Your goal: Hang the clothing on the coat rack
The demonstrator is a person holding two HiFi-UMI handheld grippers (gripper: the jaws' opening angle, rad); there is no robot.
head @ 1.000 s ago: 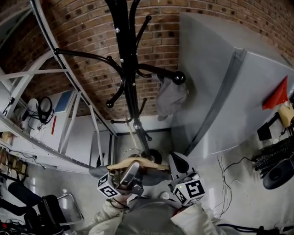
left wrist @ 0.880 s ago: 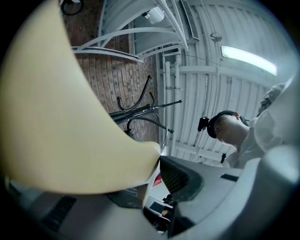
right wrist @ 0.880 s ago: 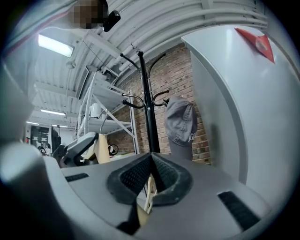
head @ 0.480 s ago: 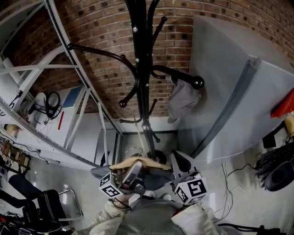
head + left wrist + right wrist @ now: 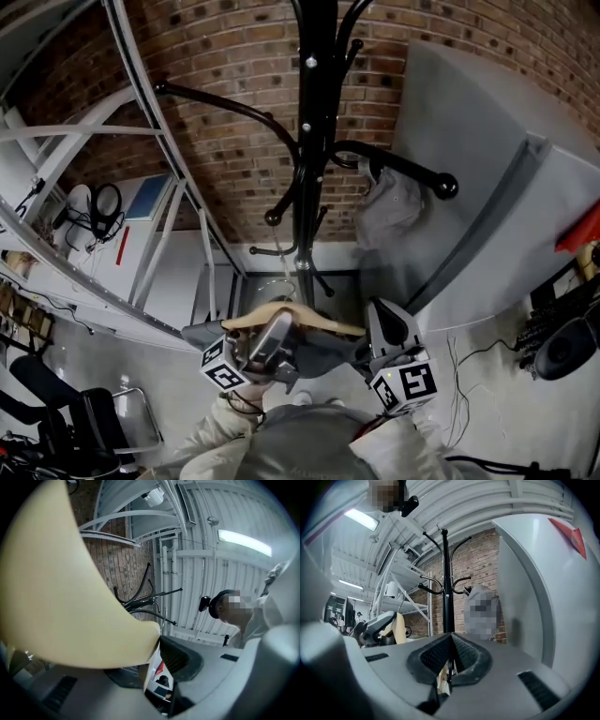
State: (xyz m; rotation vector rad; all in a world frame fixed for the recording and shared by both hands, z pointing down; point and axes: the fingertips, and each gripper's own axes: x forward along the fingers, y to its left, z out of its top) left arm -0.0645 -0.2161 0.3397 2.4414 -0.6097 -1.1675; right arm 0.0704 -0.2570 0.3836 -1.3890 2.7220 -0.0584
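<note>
A black coat rack [image 5: 314,169] stands against the brick wall, with a grey garment [image 5: 394,206] hung on its right hook. Low in the head view, a pale wooden hanger [image 5: 281,319] carries a second grey garment [image 5: 323,352]. My left gripper [image 5: 272,342] is shut on that hanger, whose wood [image 5: 65,597] fills the left gripper view down to the jaw pad [image 5: 180,656]. My right gripper [image 5: 380,319] is by the hanger's right end. Its pads [image 5: 436,656] meet at the tips, and I cannot tell whether cloth is pinched. The rack [image 5: 446,588] rises straight ahead of it.
Metal shelving [image 5: 112,187] runs along the left. A tall grey panel [image 5: 487,187] stands right of the rack, with a red piece [image 5: 586,230] on it. A folding chair [image 5: 103,422] is at lower left. Cables [image 5: 469,356] and a dark round device [image 5: 562,352] lie at right.
In the head view the rack and the hung garment have shifted right and look nearer. Both grippers and the hanger have drifted slightly right, with no visible change in their jaws.
</note>
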